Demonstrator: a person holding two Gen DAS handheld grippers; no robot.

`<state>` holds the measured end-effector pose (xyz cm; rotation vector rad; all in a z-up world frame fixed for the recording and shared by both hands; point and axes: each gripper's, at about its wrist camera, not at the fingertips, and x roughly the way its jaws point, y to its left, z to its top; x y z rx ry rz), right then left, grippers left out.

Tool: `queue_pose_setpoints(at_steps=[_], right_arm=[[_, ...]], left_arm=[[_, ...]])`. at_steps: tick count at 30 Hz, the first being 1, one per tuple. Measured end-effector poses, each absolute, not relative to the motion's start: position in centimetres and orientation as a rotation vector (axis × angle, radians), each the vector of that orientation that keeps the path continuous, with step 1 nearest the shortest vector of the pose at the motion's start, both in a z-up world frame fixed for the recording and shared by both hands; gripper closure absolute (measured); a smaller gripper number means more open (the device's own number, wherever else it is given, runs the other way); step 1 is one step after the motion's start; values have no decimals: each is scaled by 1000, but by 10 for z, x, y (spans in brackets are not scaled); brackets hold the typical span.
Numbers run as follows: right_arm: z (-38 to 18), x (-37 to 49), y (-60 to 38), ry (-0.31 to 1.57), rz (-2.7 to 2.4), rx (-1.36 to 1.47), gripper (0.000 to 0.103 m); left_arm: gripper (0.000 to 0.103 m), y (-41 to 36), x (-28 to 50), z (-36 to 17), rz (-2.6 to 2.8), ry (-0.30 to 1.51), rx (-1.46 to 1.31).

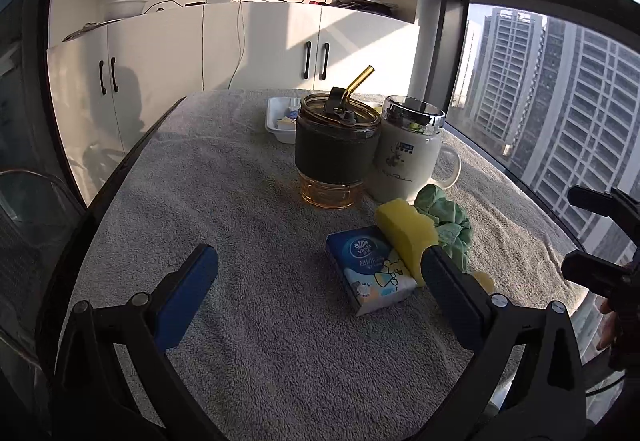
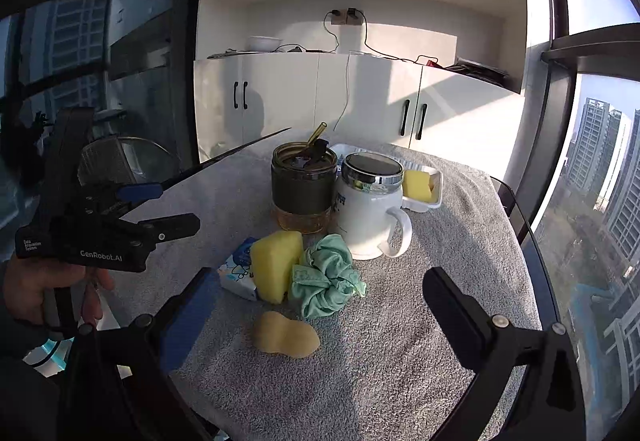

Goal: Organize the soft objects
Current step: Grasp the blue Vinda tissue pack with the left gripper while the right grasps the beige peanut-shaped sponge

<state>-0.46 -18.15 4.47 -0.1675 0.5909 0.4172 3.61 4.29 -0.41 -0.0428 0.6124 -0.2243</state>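
A yellow sponge (image 1: 404, 237) (image 2: 276, 265) lies on the grey towel between a blue tissue pack (image 1: 368, 273) (image 2: 236, 273) and a crumpled green cloth (image 1: 444, 217) (image 2: 326, 277). A tan peanut-shaped sponge (image 2: 286, 333) lies in front of them. Another yellow sponge (image 2: 418, 185) sits in the white tray (image 2: 436, 197) (image 1: 276, 125) at the back. My left gripper (image 1: 320, 273) (image 2: 160, 209) is open and empty, hovering just in front of the tissue pack. My right gripper (image 2: 316, 293) (image 1: 576, 233) is open and empty, above the tan sponge.
An amber glass tumbler with a dark sleeve and straw (image 1: 336, 149) (image 2: 304, 189) and a white lidded mug (image 1: 408, 153) (image 2: 370, 209) stand behind the soft things. The table edge and a window lie to the right (image 2: 532, 241). White cabinets (image 1: 224, 49) stand behind.
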Motion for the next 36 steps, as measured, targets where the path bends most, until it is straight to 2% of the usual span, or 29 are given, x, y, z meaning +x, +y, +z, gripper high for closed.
queue_pose_setpoints(at_steps=[5, 17, 22, 24, 36], right_arm=[[11, -5, -183, 648, 420, -92, 0], [-32, 12, -169, 722, 405, -103, 0], [-41, 19, -169, 750, 398, -114, 2], [-44, 22, -169, 763, 393, -111, 8], [-48, 29, -164, 778, 412, -112, 9]], left_arm=[[0, 36, 34, -22, -222, 639, -39], [0, 6, 54, -50, -262, 724, 4], [0, 0, 65, -55, -260, 748, 18], [0, -2, 69, -55, -257, 753, 21], [0, 1, 80, -63, -176, 828, 73]])
